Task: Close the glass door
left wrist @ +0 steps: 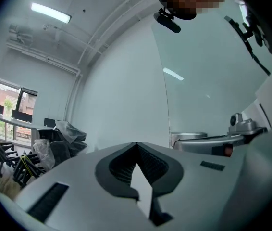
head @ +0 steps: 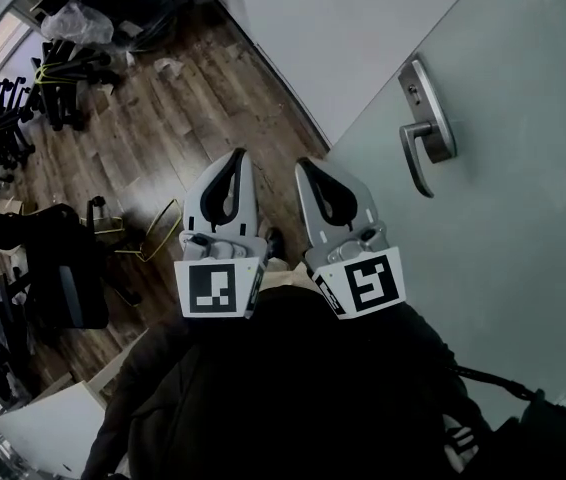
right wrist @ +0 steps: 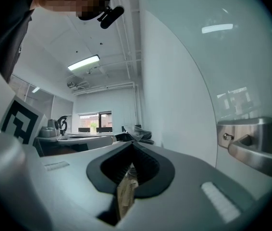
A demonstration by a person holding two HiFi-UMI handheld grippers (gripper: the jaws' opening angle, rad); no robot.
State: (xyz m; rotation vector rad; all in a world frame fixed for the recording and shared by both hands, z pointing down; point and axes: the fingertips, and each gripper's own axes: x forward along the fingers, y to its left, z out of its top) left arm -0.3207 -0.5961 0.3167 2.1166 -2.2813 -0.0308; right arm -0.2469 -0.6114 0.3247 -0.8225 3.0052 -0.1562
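Left claw (head: pixel 237 155) and right claw (head: pixel 304 164) both pressed together, near glass door (head: pixel 523 268) with lever handle (head: pixel 425 133)

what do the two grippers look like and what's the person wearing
The left gripper and right gripper are both light grey plastic. Their curved tongs are lined with black ribbed padding that frames a teardrop-shaped opening. Each carries a white cube printed with black square markers, the left cube and the right cube. The person wears dark clothing, probably a jacket.
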